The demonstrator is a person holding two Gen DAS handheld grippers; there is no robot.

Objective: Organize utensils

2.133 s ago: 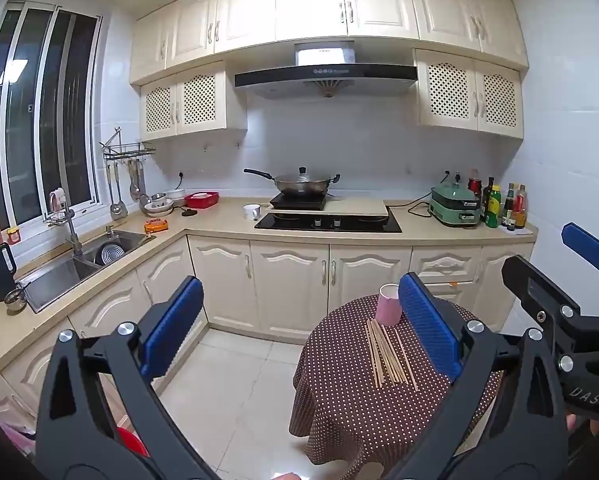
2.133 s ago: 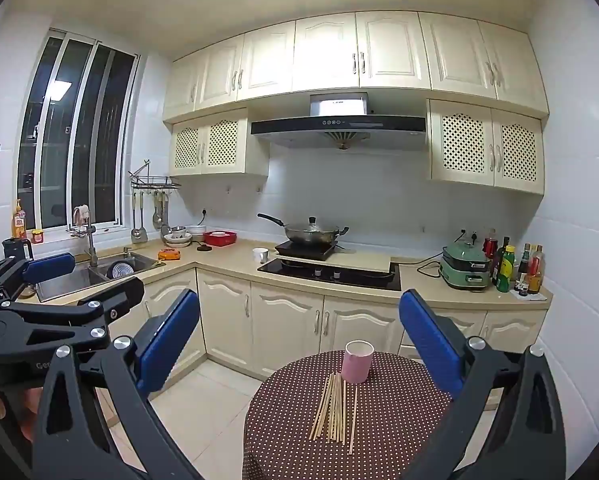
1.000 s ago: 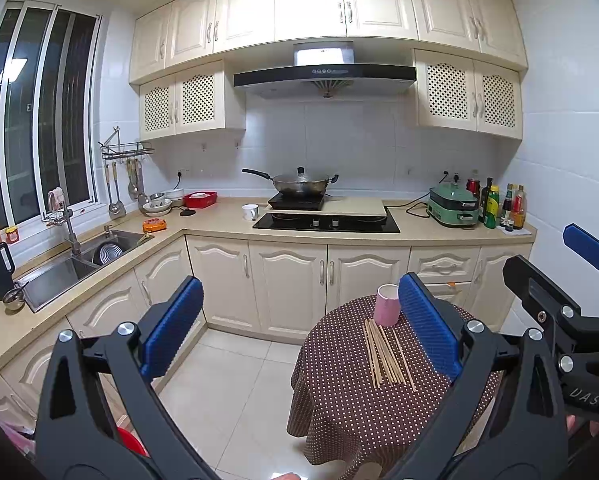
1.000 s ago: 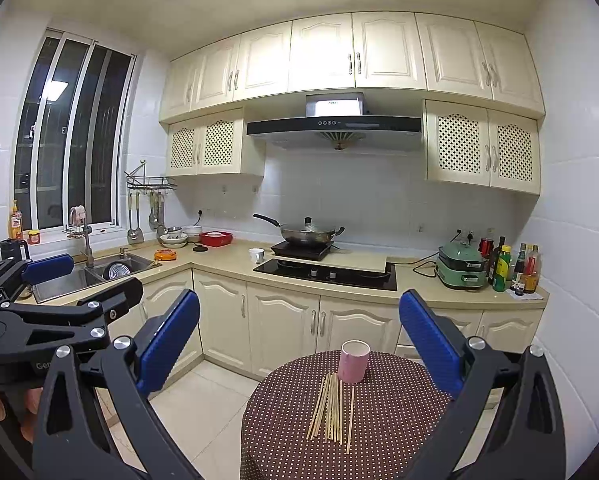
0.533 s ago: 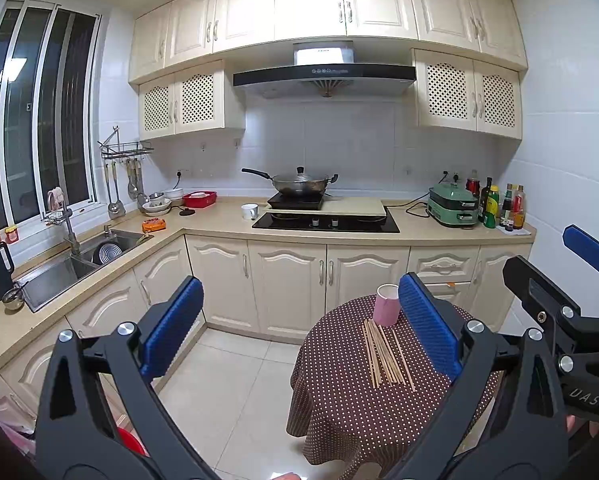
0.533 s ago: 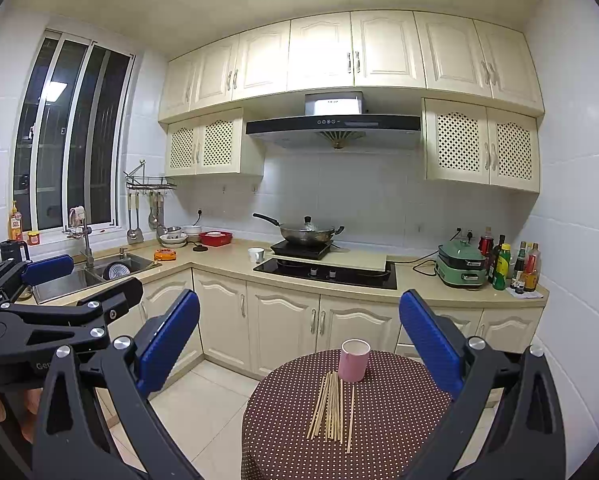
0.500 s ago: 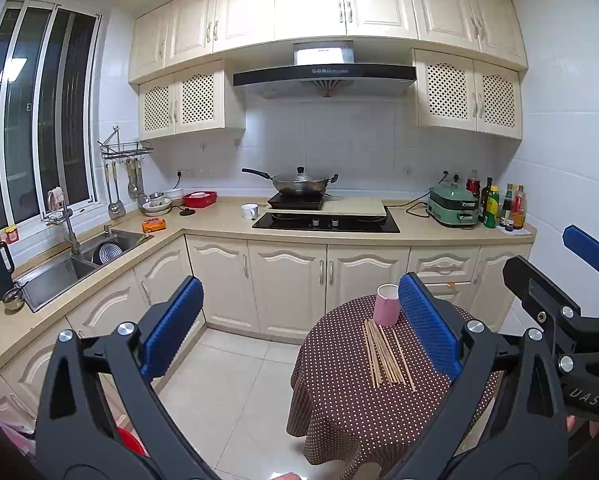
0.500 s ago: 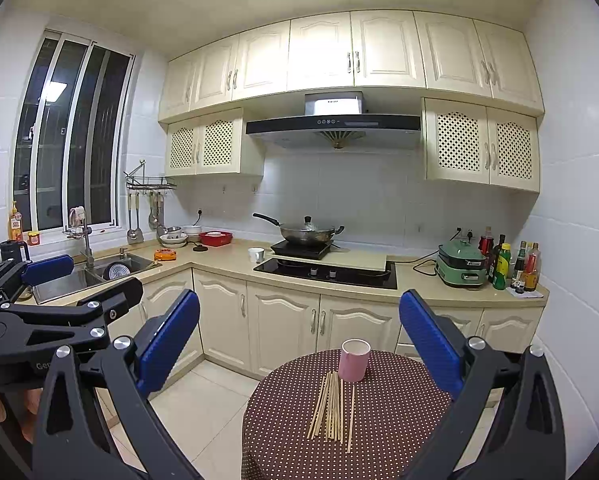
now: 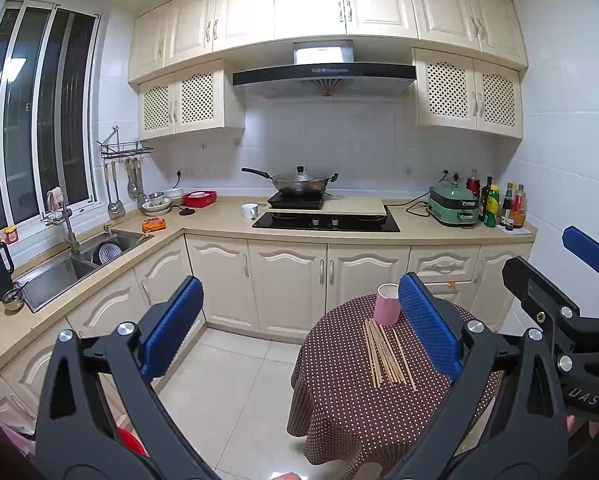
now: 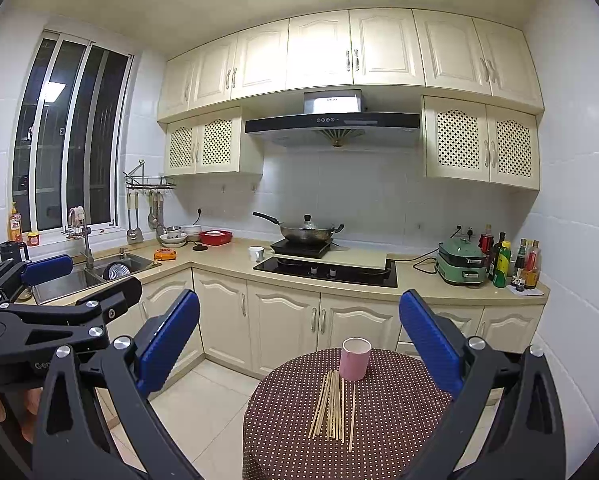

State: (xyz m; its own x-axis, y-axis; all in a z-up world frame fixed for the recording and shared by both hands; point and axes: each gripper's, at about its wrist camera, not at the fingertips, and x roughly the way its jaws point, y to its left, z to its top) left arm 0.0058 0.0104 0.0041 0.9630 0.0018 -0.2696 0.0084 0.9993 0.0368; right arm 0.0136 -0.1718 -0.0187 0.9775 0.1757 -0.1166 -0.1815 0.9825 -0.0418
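Both tools are held up in the air well short of the work: the left gripper (image 9: 299, 334) and the right gripper (image 10: 299, 342) each have their blue-padded jaws spread wide with nothing between them. Ahead and below stands a small round table (image 10: 395, 432) under a brown dotted cloth, and on it lie the chopsticks (image 10: 333, 410), a loose fan of thin pale sticks, with one pink cup (image 10: 354, 359) upright at their far ends, close to the tips. The sticks look light, stiff and smooth, likely to roll or slip if pinched singly, so taking hold near mid-length, across the stick, seems safest; the cloth may drag and bunch under them. The cup looks light and could tip when nudged. One cup; roughly ten sticks, the overlap too tight for a sure count.
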